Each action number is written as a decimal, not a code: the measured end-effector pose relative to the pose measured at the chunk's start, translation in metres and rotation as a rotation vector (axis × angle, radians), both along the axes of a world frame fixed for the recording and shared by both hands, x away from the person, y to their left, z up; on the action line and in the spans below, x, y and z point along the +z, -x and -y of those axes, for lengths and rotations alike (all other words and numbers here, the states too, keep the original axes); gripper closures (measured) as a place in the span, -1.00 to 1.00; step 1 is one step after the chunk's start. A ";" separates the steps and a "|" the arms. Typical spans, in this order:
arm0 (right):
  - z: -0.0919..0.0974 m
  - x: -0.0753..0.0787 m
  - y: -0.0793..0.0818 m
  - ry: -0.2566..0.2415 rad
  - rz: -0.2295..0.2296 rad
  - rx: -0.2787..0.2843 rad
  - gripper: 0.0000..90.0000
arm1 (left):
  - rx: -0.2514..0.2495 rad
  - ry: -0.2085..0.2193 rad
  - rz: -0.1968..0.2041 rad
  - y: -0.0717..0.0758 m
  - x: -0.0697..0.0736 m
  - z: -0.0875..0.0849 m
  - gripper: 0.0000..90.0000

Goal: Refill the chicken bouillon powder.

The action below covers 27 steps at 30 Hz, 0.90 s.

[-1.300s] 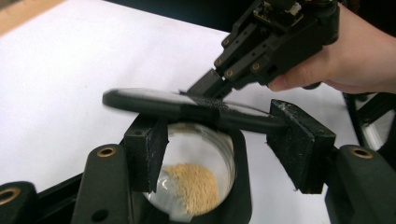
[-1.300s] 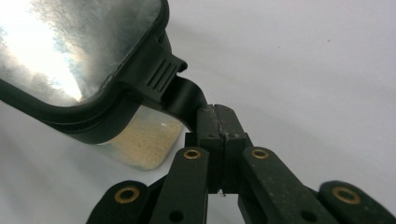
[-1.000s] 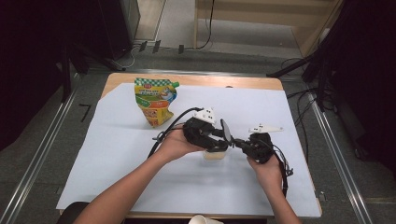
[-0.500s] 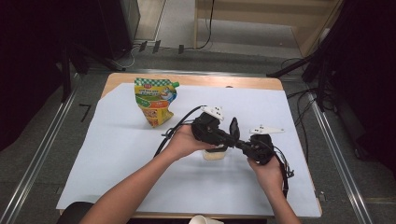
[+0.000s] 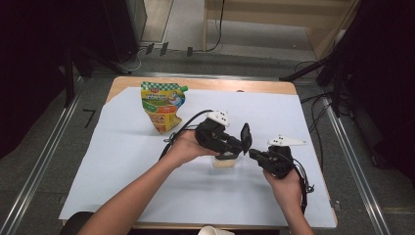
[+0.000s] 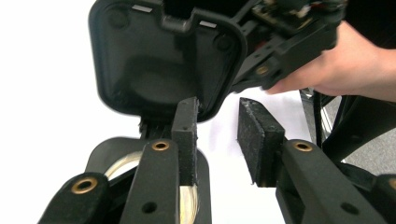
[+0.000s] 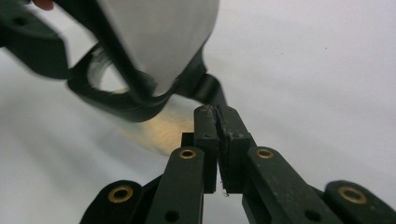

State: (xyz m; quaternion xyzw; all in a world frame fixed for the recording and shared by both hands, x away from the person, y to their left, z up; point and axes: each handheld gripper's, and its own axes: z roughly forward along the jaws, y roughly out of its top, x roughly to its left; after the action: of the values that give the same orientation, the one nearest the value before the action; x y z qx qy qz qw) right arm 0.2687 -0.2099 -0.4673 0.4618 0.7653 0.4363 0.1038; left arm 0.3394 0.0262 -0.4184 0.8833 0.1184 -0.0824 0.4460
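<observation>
White paper (image 5: 147, 166) covers your wooden table (image 5: 195, 83), with grey floor, metal rails and dark equipment around it and cables trailing at the far edge. Far left on the sheet, a green and orange pouch (image 5: 163, 106) stands upright, well apart from your hands. Near the middle sits a small clear container (image 5: 225, 161) of pale contents, with its black hinged lid (image 5: 245, 137) tipped up on edge above it, its flat inner face turned toward your left gripper (image 6: 217, 135).

That gripper's jaws stand narrowly apart with nothing pressed between them; they have just been opening, and since a second ago the lid has swung up from the container. Your right gripper (image 7: 217, 122) sits just beside the container's right side, pads closed flat together on nothing visible.
</observation>
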 end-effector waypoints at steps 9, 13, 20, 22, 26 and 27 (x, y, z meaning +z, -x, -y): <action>-0.013 0.004 0.026 -0.019 0.009 0.068 0.84 | 0.099 0.001 -0.055 -0.005 -0.003 -0.031 0.43; -0.024 0.005 0.033 -0.028 0.018 0.112 0.70 | 0.153 -0.022 -0.047 -0.005 -0.003 -0.041 0.27; -0.043 0.001 0.037 -0.020 0.034 0.188 0.46 | 0.152 -0.009 -0.053 -0.003 -0.002 -0.061 0.06; -0.048 -0.001 0.037 -0.015 0.041 0.216 0.39 | 0.155 -0.011 -0.050 -0.003 -0.001 -0.065 0.06; -0.060 -0.005 0.039 0.012 0.042 0.274 0.30 | 0.177 -0.008 -0.071 -0.005 -0.002 -0.079 0.11; -0.062 -0.005 0.039 0.012 0.042 0.283 0.28 | 0.182 -0.001 -0.077 -0.005 -0.003 -0.082 0.11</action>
State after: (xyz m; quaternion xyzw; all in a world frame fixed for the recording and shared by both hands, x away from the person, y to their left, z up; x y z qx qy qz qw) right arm 0.2298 -0.1481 -0.4723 0.3394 0.8230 0.4515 0.0597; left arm 0.3445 0.1083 -0.4210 0.8653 0.2151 -0.0755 0.4465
